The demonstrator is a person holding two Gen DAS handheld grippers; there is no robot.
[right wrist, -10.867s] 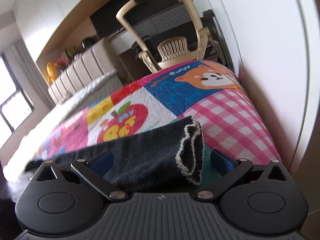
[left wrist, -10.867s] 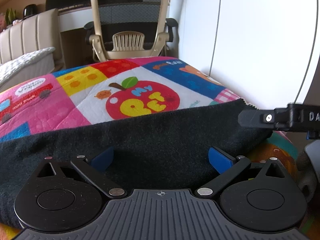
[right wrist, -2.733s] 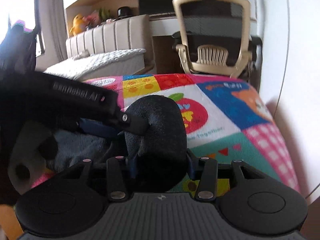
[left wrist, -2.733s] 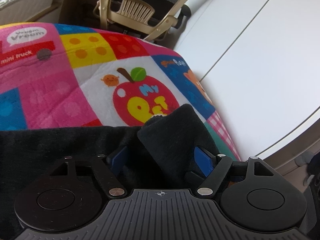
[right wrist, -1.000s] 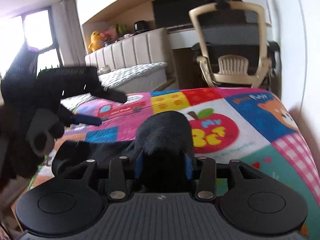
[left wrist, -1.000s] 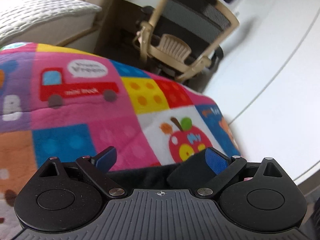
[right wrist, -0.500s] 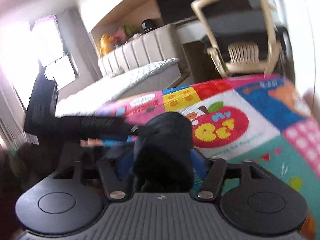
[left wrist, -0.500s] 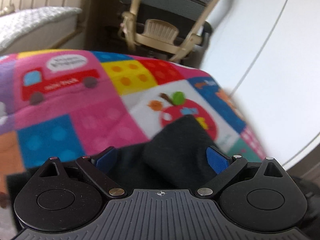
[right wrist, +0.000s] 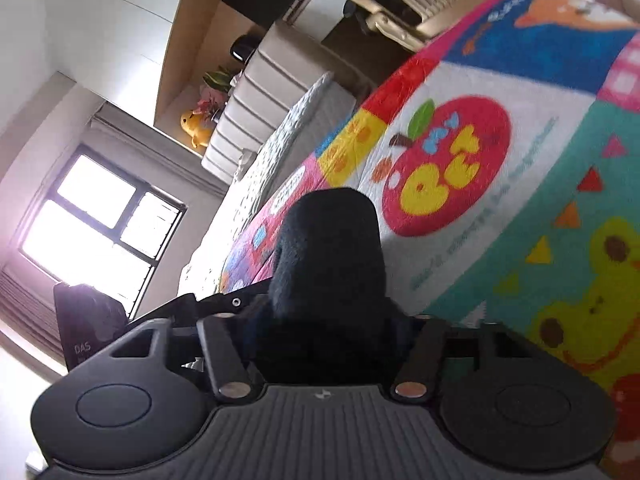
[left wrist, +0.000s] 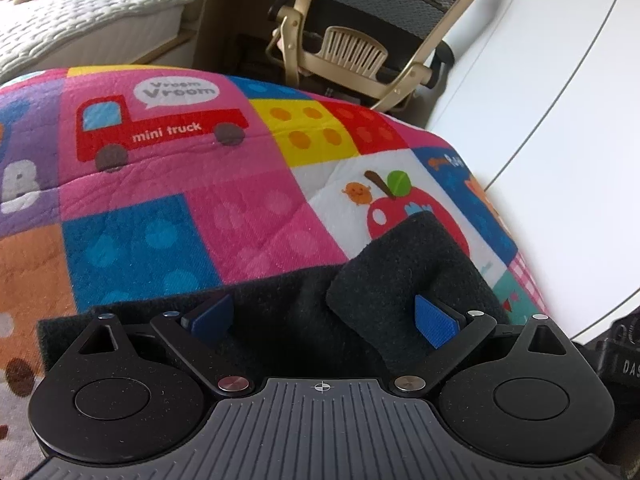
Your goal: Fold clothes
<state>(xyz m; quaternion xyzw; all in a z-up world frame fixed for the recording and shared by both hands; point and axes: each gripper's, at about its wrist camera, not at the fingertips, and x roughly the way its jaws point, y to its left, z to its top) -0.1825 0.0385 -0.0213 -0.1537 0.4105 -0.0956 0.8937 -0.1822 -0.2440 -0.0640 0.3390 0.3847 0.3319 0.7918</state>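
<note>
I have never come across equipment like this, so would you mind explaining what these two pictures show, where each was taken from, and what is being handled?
There is no robot here: a person holds a two-finger gripper in each hand, and a fisheye camera on each looks forward along its fingers, which is why the room bends.

The left wrist view shows the left gripper with its blue-padded fingers spread open over a black fleecy garment. The garment lies on a colourful patchwork quilt printed with a truck and an apple.

The right wrist view is tilted sideways. The right gripper is shut on a bunched fold of that garment.

Behind stand a beige mesh-backed office chair and a white bed.
</note>
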